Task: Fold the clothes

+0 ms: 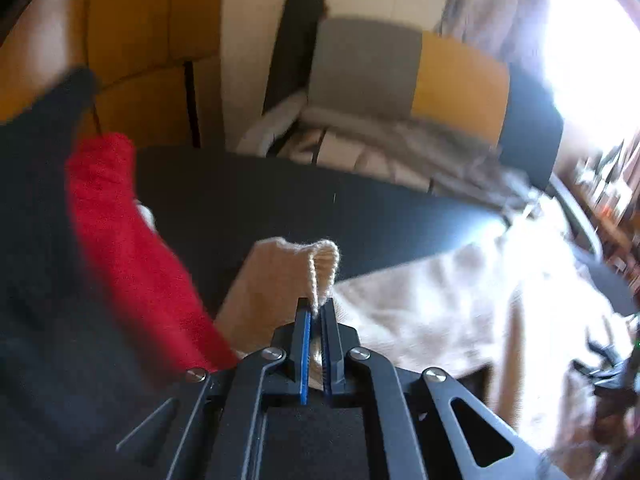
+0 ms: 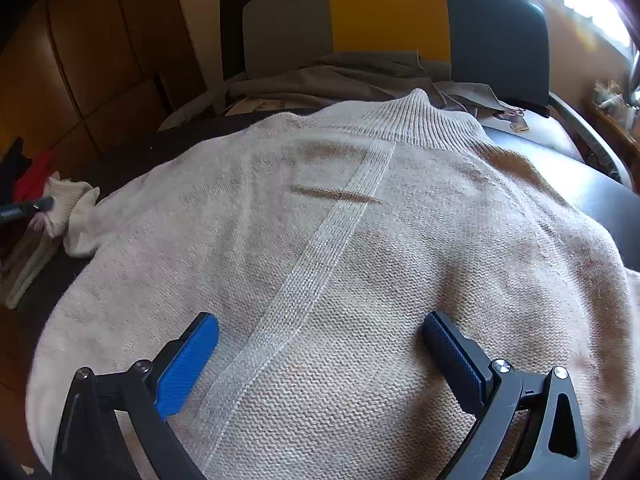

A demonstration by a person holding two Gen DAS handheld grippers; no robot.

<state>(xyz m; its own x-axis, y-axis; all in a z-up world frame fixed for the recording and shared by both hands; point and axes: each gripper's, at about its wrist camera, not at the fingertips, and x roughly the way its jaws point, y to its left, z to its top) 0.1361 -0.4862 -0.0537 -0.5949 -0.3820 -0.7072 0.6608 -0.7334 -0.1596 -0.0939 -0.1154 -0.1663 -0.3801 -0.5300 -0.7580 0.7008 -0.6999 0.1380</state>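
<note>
Jaws of the left gripper [image 1: 318, 307] are pinching a cream cuff of the sweater [image 2: 340, 248]; jaws of the right gripper [image 2: 320, 332] are standing wide, holding nothing, hovering over the sweater's lower body. The sweater is lying spread flat on the dark table [image 2: 608, 188], collar farthest away, so folding looks barely begun. Only the left view is showing the pinch, with red cloth [image 1: 120, 216] left of it.
</note>
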